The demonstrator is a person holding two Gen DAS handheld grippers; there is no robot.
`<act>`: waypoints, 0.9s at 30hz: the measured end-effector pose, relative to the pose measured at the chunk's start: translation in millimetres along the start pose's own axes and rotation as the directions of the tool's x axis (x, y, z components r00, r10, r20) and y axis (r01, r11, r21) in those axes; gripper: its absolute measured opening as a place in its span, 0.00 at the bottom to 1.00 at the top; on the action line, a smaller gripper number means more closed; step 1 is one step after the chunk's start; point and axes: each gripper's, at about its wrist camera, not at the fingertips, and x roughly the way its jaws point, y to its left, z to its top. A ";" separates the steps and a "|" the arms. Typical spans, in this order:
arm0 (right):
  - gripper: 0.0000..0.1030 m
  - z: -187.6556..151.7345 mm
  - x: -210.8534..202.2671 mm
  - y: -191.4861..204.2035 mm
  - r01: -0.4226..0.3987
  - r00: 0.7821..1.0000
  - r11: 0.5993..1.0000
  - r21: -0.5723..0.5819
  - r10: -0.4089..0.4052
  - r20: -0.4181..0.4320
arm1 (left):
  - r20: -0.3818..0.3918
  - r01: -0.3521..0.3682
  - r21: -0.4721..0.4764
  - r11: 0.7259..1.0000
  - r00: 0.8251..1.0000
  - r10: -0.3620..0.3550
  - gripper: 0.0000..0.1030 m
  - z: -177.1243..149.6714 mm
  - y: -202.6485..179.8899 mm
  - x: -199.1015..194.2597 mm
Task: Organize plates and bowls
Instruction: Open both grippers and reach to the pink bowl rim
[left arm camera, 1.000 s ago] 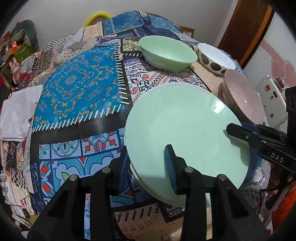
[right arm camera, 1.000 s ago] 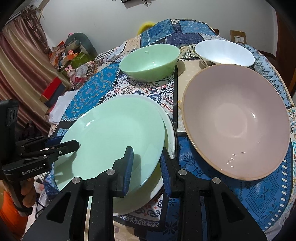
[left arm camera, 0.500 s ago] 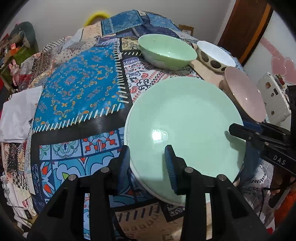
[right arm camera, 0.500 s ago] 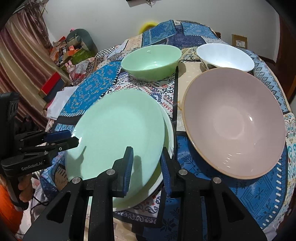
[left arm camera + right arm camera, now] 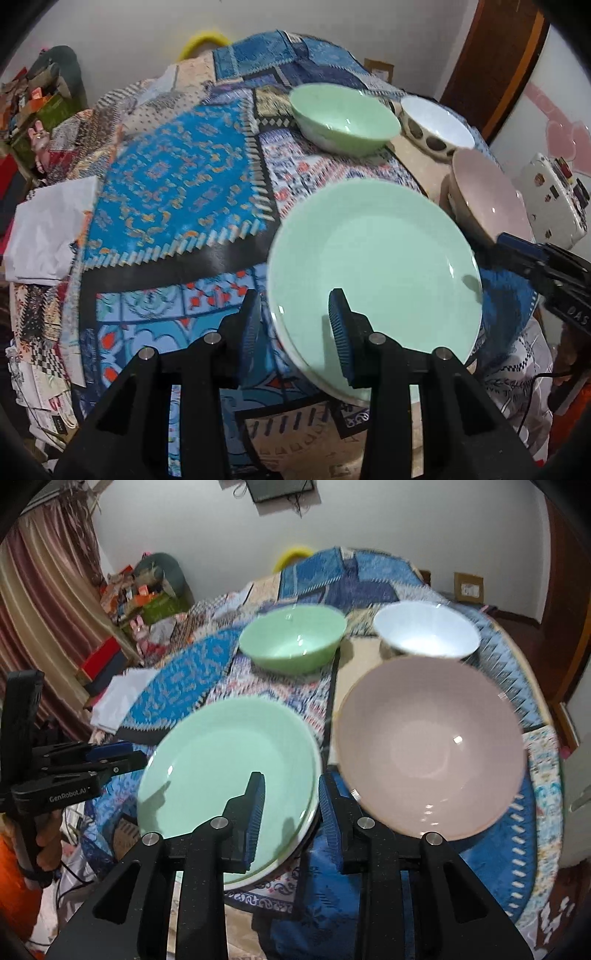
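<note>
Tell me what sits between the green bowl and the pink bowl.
Nothing stands there: between the green bowl and pink bowl the right wrist view shows only patterned cloth, with a beige patch.

Patchwork tablecloth (image 5: 173, 177), white paper (image 5: 48, 229), brown curtain (image 5: 44, 602), wooden door (image 5: 495, 62).

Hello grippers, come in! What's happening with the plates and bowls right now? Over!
Left gripper and right gripper: jaws open, holding nothing. Green plate sits stacked on a white plate. Pink bowl close beside the stack.
</note>
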 end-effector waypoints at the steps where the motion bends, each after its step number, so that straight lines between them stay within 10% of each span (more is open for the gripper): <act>1: 0.27 1.3 -4.9 -2.0 0.004 1.000 1.000 0.001 -0.004 0.014 | 0.012 -0.002 -0.004 1.000 1.000 0.002 0.37 1.7 1.3 -5.0; 14: 0.51 9.9 -42.2 -54.0 0.137 0.980 0.985 0.109 -0.150 0.131 | 0.121 0.040 0.066 0.997 0.991 -0.048 0.60 51.7 -49.3 -30.2; 27: 0.51 -4.3 -37.1 -108.6 0.213 0.969 0.953 0.214 -0.234 0.077 | -0.022 0.141 0.215 0.967 0.990 -0.139 0.66 86.2 -139.5 36.8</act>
